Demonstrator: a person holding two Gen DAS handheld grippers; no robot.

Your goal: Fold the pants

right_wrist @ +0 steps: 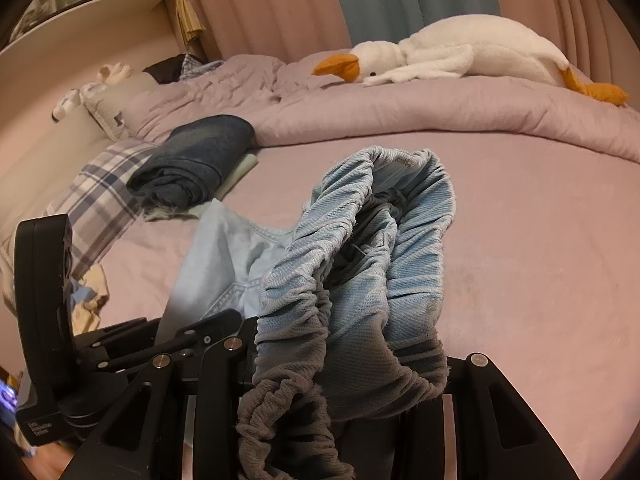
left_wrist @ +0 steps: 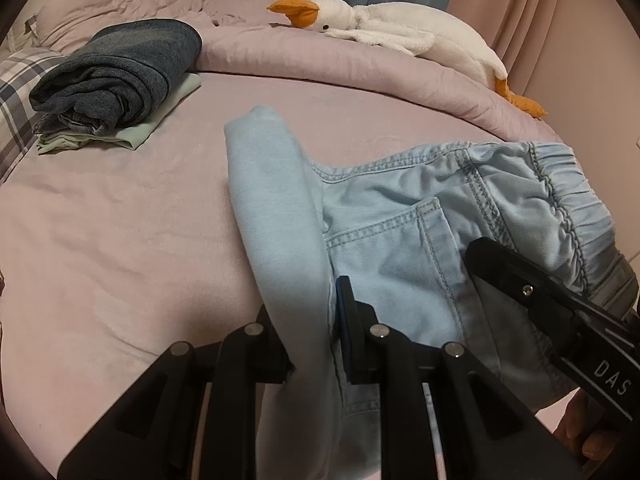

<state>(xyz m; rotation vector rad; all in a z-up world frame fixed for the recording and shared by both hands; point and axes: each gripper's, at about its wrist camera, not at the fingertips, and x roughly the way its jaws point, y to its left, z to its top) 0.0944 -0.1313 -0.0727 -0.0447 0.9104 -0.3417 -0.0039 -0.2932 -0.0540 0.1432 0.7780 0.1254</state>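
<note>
Light-blue pants [left_wrist: 400, 240] held above the pink bed [left_wrist: 120, 240]. Left gripper [left_wrist: 316, 344] clenched on a folded leg edge; right gripper [right_wrist: 344, 392] clenched on the bunched elastic waistband [right_wrist: 360, 260]. Folded dark jeans [left_wrist: 120, 72] lie well apart.

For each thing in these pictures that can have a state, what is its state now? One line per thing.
light blue pants: partly folded, held by both grippers, one folded leg edge raised.
left gripper: shut on the folded leg edge.
right gripper: shut on the elastic waistband, which bunches over its fingers.
dark jeans: folded, lying on a folded pale green garment.
plush goose: lying flat on the rolled duvet.
</note>
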